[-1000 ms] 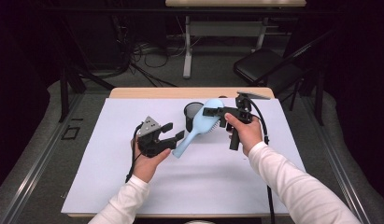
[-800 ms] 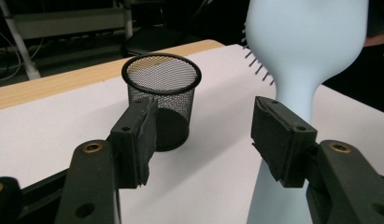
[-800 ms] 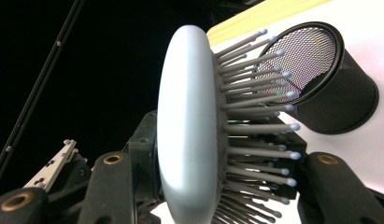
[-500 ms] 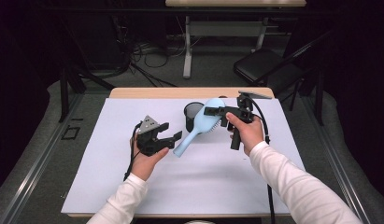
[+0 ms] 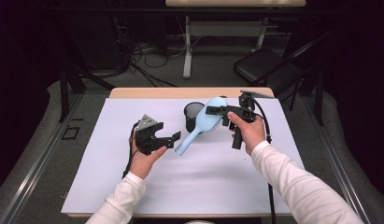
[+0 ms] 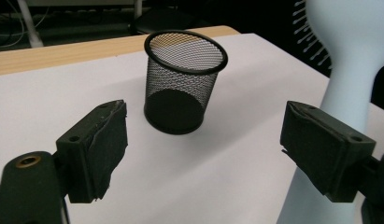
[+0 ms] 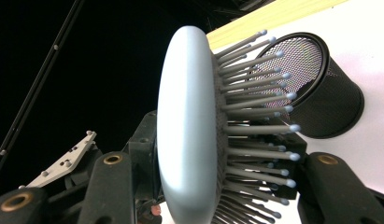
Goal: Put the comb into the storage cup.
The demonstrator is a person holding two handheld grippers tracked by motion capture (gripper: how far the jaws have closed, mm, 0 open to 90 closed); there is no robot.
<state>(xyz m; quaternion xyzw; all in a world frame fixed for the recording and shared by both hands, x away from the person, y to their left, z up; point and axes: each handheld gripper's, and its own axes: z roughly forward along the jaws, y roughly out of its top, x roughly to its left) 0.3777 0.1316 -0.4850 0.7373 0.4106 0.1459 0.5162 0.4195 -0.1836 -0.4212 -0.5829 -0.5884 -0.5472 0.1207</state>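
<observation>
Left gripper (image 5: 167, 138) just let go of the hairbrush (image 5: 201, 125) handle beside the mesh cup (image 6: 185, 81), jaws spread, right gripper (image 5: 221, 112) clamped on brush head, bristles plain in right gripper view.

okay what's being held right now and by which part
The right gripper clamps the blue hairbrush by its bristled head. The left gripper holds nothing, its jaws having just opened.

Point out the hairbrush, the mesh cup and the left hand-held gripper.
hairbrush (image 5: 204, 122): high view, back of its light blue head.
mesh cup (image 6: 180, 88): left gripper view, its mesh wall.
left hand-held gripper (image 5: 171, 139): high view, between its open fingertips.
</observation>
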